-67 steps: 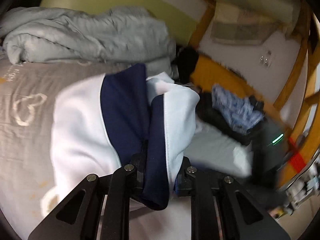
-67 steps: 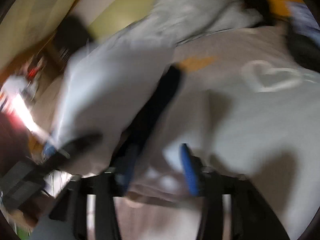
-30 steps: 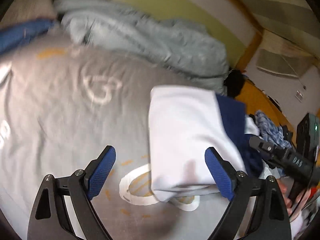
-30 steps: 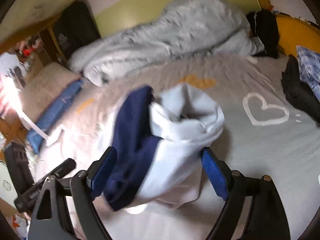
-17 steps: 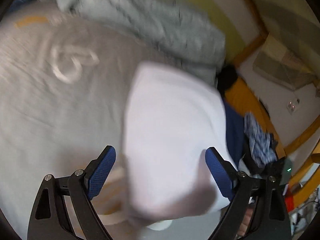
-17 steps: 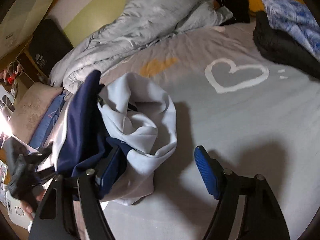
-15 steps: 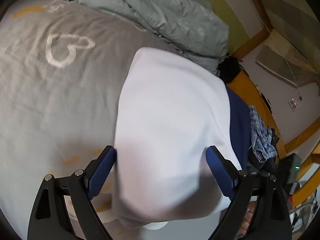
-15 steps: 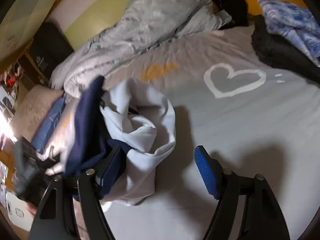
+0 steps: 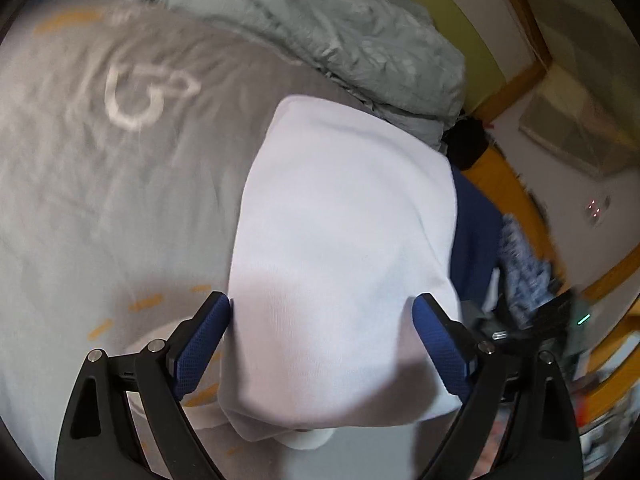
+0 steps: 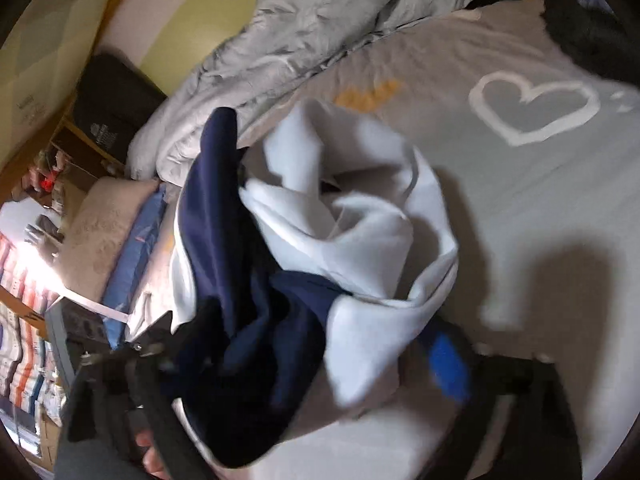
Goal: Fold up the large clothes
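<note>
On the left of the left wrist view lies the grey bed sheet [image 9: 100,200] with a white heart print [image 9: 148,96], blurred. A crumpled grey duvet [image 9: 340,32] runs along the far edge.

The folded white and navy garment [image 9: 340,260] lies on the sheet, its long axis running from the camera toward the duvet. It sits between the blue pads of the left gripper [image 9: 322,336], which stands released: the left pad is just at the cloth's edge, and whether it touches I cannot tell. The garment's near end is hidden under the gripper frame. To the right a navy layer peeks out, then a blurred pile of dark and blue patterned clothes [image 9: 520,264].

The right wrist view shows what the other hides: the garment [image 10: 320,260] is a loose bundle, with navy folds on the left and white ones curled open on the right. The right gripper [image 10: 304,364] has its jaws opening with cloth between them. Its left finger is buried under navy fabric, and the right pad [image 10: 448,364] is smeared by motion, so contact is unclear. A pillow [image 10: 104,232] lies at the left.
</note>
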